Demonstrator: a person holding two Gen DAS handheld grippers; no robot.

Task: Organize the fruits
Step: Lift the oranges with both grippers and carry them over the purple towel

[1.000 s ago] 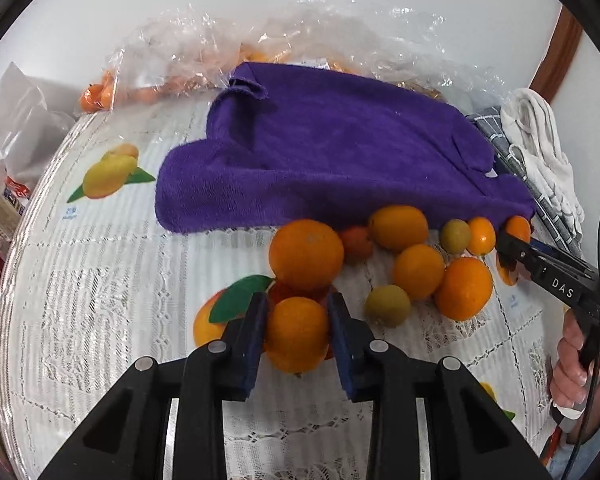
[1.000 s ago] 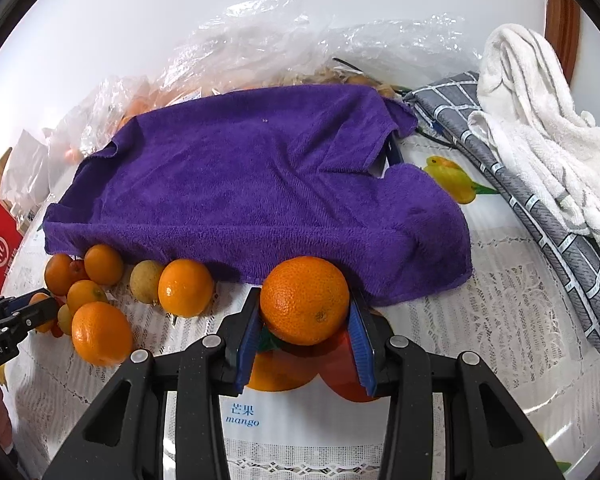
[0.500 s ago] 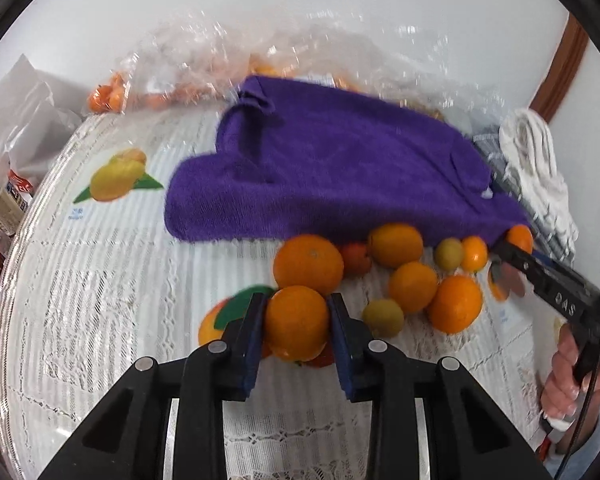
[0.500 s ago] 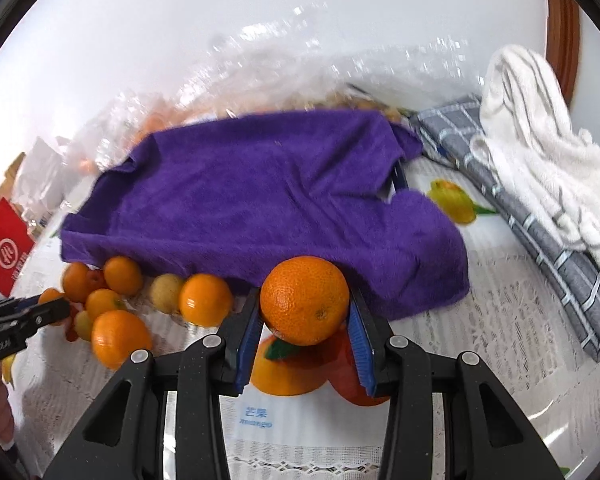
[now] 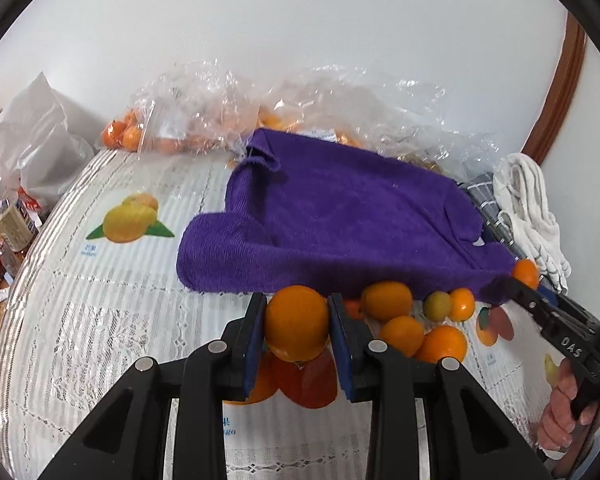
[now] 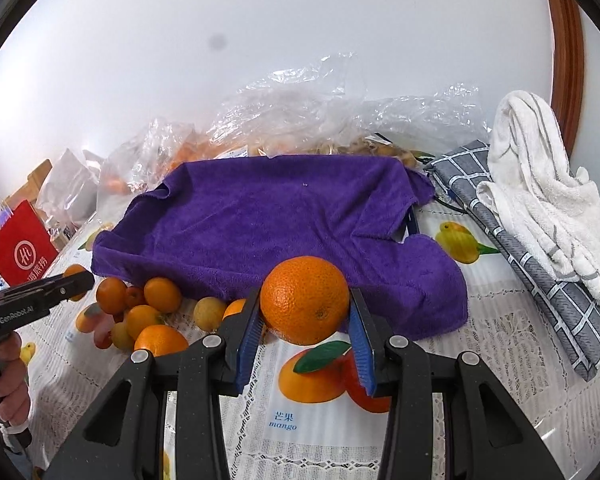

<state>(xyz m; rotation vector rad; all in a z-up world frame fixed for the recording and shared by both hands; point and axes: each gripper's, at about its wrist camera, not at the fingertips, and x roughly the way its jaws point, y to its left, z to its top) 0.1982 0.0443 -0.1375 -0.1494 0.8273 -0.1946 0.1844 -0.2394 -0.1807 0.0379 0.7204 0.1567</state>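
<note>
Orange fruit fills each claw, left (image 5: 296, 322) and right (image 6: 305, 300), lifted off the pile (image 5: 420, 320); next, probably carry both to the towel (image 6: 284, 216).

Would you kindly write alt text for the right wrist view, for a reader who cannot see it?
The right gripper clamps a large orange in front of a purple towel on a lace tablecloth. Smaller loose fruits lie to the left, beside the left gripper.

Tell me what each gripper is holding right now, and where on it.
Left gripper clamps a smooth orange across its sides; right gripper clamps a larger dimpled orange likewise.
</note>
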